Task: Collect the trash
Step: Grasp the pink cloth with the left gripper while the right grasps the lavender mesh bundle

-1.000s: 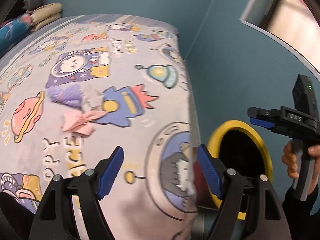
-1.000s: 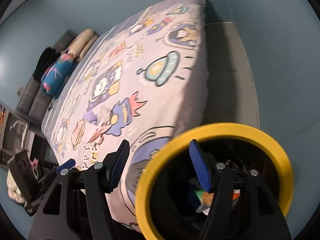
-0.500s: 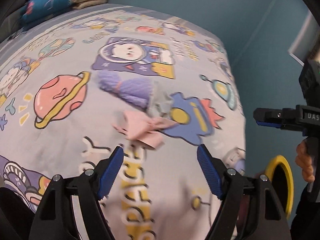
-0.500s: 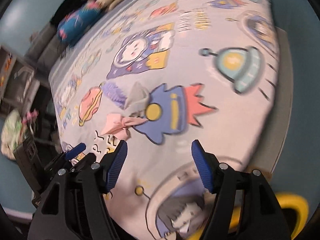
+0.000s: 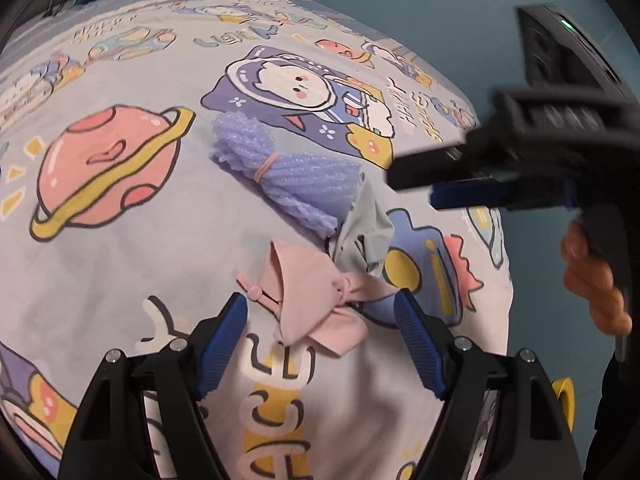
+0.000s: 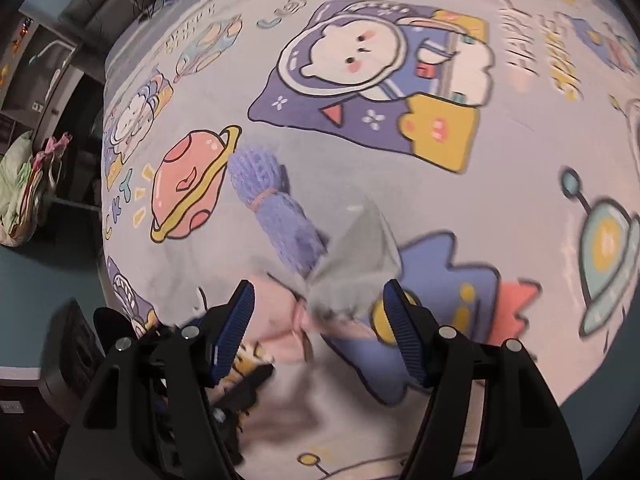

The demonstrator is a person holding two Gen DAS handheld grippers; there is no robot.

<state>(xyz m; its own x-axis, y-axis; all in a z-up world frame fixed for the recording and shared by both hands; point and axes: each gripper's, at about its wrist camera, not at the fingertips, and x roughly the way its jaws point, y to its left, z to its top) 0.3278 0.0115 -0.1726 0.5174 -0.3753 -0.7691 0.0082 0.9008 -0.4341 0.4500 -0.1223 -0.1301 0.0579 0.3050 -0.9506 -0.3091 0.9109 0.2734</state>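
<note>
Bed (image 5: pixel 120 260): fills both views; the yellow-rimmed bin (image 5: pixel 564 398) that loomed large a second ago is now only a sliver at the right edge. Left gripper (image 5: pixel 320 344): jaws wide, empty, as before; pink scrap (image 5: pixel 316 296) lies between the tips, not gripped. Right gripper (image 6: pixel 318 332): jaws wide, empty, over the grey scrap (image 6: pixel 356 264). Purple bundle (image 5: pixel 272 168): just beyond, touching the grey scrap.
</note>
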